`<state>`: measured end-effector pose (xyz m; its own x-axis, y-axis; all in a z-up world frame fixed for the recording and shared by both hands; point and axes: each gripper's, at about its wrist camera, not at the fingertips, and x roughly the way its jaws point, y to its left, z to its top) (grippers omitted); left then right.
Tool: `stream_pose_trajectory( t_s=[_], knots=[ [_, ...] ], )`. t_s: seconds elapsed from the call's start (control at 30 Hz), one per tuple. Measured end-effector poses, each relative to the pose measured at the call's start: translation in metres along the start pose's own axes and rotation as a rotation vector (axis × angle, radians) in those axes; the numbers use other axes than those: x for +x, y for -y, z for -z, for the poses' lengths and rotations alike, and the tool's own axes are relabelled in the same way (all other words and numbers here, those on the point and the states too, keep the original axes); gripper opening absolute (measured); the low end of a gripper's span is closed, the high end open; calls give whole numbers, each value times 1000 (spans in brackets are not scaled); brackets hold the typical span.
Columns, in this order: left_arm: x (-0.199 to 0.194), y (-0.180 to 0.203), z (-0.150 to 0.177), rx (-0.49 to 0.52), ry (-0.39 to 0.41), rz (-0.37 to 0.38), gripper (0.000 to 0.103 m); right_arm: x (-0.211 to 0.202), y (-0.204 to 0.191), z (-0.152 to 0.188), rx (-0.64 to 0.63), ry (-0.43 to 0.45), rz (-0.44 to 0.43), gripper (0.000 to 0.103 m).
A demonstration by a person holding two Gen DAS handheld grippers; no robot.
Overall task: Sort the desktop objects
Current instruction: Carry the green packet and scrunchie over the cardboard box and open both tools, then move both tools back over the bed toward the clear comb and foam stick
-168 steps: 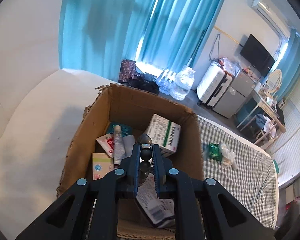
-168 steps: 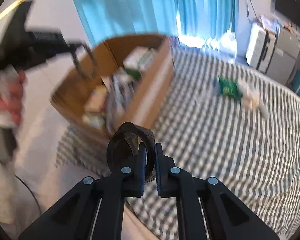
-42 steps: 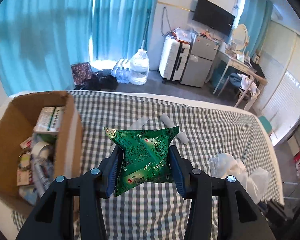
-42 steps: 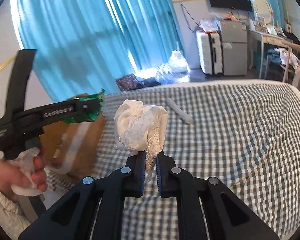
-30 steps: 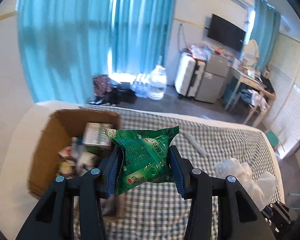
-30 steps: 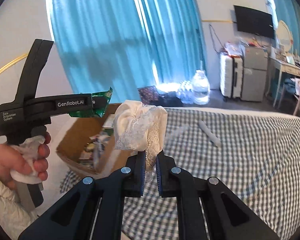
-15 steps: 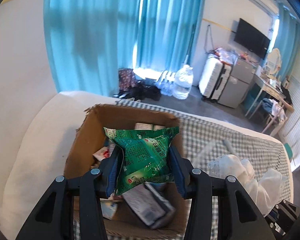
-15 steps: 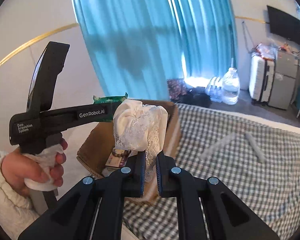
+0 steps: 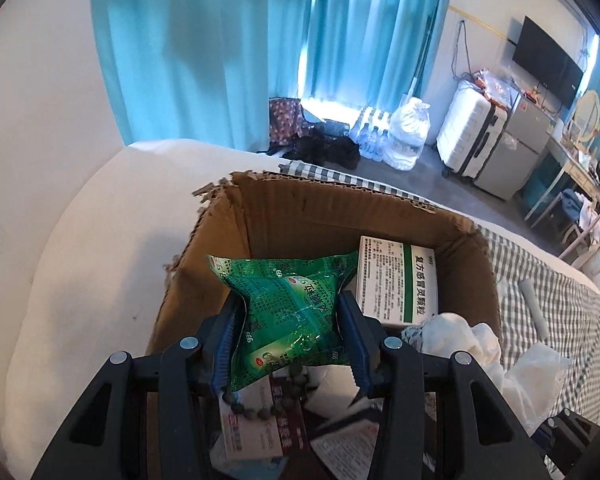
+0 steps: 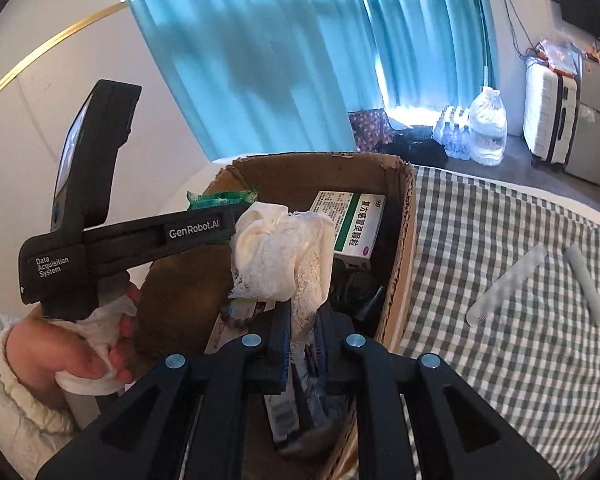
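Observation:
My left gripper [image 9: 290, 344] is shut on a green snack packet [image 9: 290, 316] and holds it above the open cardboard box [image 9: 300, 216]. My right gripper [image 10: 302, 340] is shut on a white lace cloth [image 10: 282, 256], also over the box [image 10: 404, 248]. The cloth shows at the right in the left wrist view [image 9: 460, 332]. The left gripper body [image 10: 140, 236] crosses the right wrist view. Inside the box lie a white-and-green medicine box [image 9: 400, 280], a bead bracelet [image 9: 260, 408] and several packets.
The box stands on a checked cloth [image 10: 520, 280] at its left end. A clear comb [image 10: 504, 292] and a grey tube [image 10: 586, 284] lie on the cloth to the right. A white cushion [image 9: 92, 248] lies left of the box.
Both grippers have moved left from over the checked cloth to above the box, and closer down to it. Each still holds its item.

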<state>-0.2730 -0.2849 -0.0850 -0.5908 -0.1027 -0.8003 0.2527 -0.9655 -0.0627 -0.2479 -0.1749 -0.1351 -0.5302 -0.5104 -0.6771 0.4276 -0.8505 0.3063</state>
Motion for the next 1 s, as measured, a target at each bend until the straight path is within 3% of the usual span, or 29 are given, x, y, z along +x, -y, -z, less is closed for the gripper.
stream_pose_trajectory(
  t_s=[0.03,0.07,0.1,0.13,0.17,0.43,0.6,0.77,1.0],
  knots=[
    [3,1,-1,5,-6,-3,56,1,3,0,4,1,-2,19],
    [4,3,-2,8,-11,-8,65,0,6,0,11,9,1,32],
    [4,3,-3,9,-9,-17,72,-4,9,0,16,27,14,39],
    [2,4,-3,8,3,-42,85,-8,13,-1,18,42,19,39],
    [1,5,-4,7,16,-54,89,-12,15,0,20,59,16,39],
    [-35,19,1,15,41,-71,91,-63,48,2,99,129,68,39],
    [-79,51,20,12,107,-54,99,-119,84,13,140,196,166,39],
    [-115,113,56,31,142,70,103,-182,115,37,128,249,303,39],
    [-120,199,96,190,129,108,103,-253,160,72,105,278,419,39]
  ],
)
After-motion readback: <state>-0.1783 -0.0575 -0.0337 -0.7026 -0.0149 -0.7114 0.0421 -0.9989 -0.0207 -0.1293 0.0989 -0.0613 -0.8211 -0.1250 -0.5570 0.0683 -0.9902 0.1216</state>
